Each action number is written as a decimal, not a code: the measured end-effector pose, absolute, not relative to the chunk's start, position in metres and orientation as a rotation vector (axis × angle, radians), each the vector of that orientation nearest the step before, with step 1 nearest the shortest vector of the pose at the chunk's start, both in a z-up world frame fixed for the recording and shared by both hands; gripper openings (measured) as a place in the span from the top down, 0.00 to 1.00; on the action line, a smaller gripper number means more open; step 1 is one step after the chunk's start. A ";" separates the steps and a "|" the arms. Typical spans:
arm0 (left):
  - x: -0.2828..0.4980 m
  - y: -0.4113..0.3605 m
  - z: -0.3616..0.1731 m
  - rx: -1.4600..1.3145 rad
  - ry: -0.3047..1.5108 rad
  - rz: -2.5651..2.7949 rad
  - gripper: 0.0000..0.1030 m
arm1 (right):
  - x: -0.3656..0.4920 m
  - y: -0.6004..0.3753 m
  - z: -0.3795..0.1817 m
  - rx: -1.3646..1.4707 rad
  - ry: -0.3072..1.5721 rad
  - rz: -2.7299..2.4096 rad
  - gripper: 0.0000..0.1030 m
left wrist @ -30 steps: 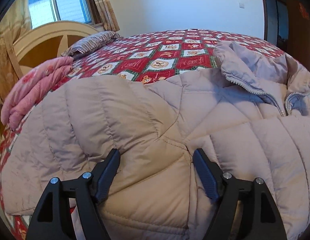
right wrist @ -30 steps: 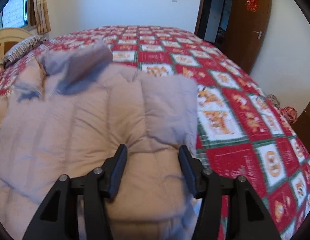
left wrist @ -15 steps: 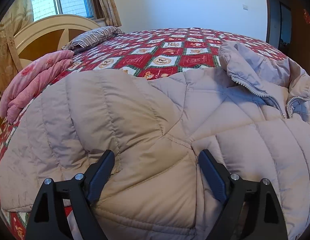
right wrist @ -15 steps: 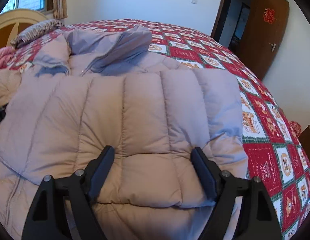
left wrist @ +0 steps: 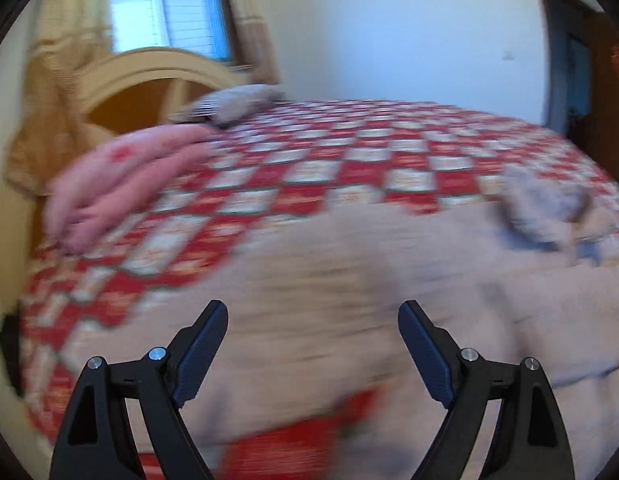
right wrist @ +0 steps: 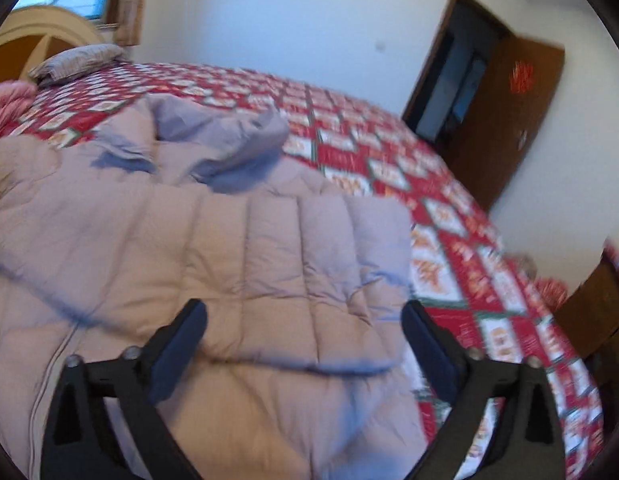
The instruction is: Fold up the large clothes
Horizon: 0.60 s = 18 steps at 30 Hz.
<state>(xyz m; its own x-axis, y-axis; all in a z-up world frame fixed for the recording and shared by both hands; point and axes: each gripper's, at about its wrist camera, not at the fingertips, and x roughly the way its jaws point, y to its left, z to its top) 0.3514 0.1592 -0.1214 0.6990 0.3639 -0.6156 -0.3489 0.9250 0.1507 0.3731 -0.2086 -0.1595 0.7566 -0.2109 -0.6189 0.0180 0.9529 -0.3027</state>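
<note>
Beige puffer jacket (right wrist: pixel 269 264) spread on bed (right wrist: pixel 449 248) ahead of both jaws, left gripper (left wrist: pixel 313 344) and right gripper (right wrist: pixel 305 344) wide and empty, seemingly between folds, next probably grab an edge

A pale beige-pink quilted down jacket (right wrist: pixel 245 264) with a greyer collar lies on a red, white and green checked bedspread (left wrist: pixel 349 160). A pink folded blanket (left wrist: pixel 121 184), a striped grey pillow (right wrist: pixel 79 60) and a brown wooden door (right wrist: pixel 505 128) show.
</note>
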 end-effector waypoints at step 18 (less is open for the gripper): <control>0.265 0.326 -0.195 -0.249 0.806 0.574 0.83 | 0.292 -0.194 -0.160 -0.253 0.664 -0.039 0.01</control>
